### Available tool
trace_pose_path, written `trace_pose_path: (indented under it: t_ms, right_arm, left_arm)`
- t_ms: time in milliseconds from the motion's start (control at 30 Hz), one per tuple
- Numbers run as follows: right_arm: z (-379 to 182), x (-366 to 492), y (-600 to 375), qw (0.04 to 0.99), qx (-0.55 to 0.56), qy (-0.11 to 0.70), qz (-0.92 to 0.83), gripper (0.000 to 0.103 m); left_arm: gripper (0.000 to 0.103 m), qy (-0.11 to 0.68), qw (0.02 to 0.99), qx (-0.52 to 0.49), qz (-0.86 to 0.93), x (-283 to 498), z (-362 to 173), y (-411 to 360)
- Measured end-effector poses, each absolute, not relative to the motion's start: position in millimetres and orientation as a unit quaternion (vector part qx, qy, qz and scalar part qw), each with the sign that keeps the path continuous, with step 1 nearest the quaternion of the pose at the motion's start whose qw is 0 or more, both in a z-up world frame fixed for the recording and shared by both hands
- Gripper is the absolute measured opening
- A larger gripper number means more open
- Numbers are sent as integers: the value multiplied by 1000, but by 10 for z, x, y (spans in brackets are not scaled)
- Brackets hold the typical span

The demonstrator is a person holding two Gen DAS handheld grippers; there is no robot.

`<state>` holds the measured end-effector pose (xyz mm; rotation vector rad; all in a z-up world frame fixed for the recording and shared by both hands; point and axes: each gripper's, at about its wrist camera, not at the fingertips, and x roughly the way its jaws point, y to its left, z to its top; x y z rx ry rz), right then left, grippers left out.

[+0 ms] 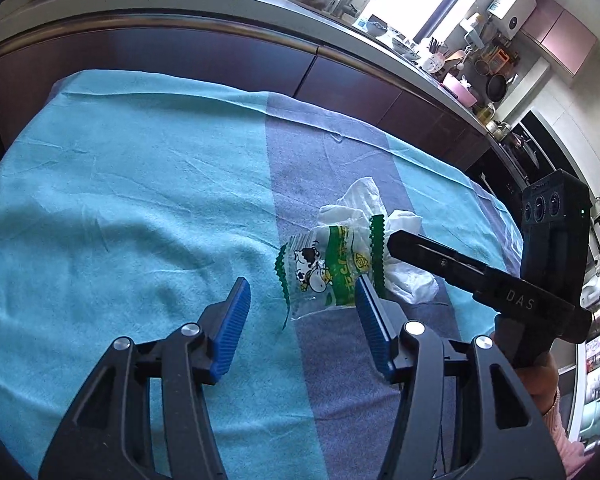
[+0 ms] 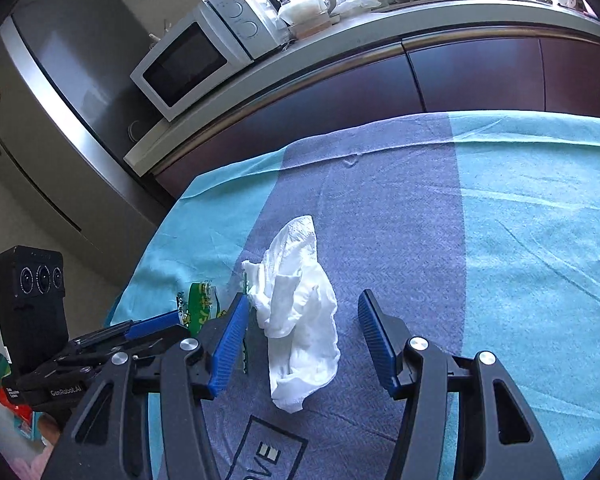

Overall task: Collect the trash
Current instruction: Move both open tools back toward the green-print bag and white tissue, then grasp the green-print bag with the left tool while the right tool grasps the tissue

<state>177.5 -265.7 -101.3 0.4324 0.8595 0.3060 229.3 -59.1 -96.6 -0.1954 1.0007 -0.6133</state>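
Trash lies on a table draped in a turquoise and grey-blue cloth [image 1: 120, 200]: a clear snack wrapper [image 1: 324, 268] printed with a cartoon cow and green lettering, and a crumpled white tissue [image 2: 300, 312] touching its edge.

Your left gripper [image 1: 304, 300] hovers over the wrapper with its blue-padded jaws apart and nothing pressed between them; the wrapper sits just ahead, nearer the right pad. Your right gripper [image 2: 304, 320] straddles the tissue, jaws likewise apart, neither pad visibly squeezing it, though the left pad is right at its edge.

Both pieces look featherlight and limp. The wrapper is likely slick film that may slide or crackle away, so pinch it across a flat middle or a serrated end. The tissue is soft and compressible; close on its bunched centre.

No bin, bag or other trash container is visible in either view. The kitchen counter behind holds a microwave [image 2: 188, 64] and assorted jars, contents too small to tell.
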Motion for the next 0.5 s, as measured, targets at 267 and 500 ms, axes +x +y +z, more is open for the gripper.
trace_pose_path:
  t_ms: [267, 500]
  right_arm:
    - [-1055, 1761, -2709, 869, 221, 414, 157, 26]
    - [-998, 1688, -2676, 874, 218, 402, 162, 12]
  left_arm:
    - [31, 470, 828, -87, -293, 2279, -995, -714]
    - [23, 461, 830, -99, -300, 2131, -931, -611]
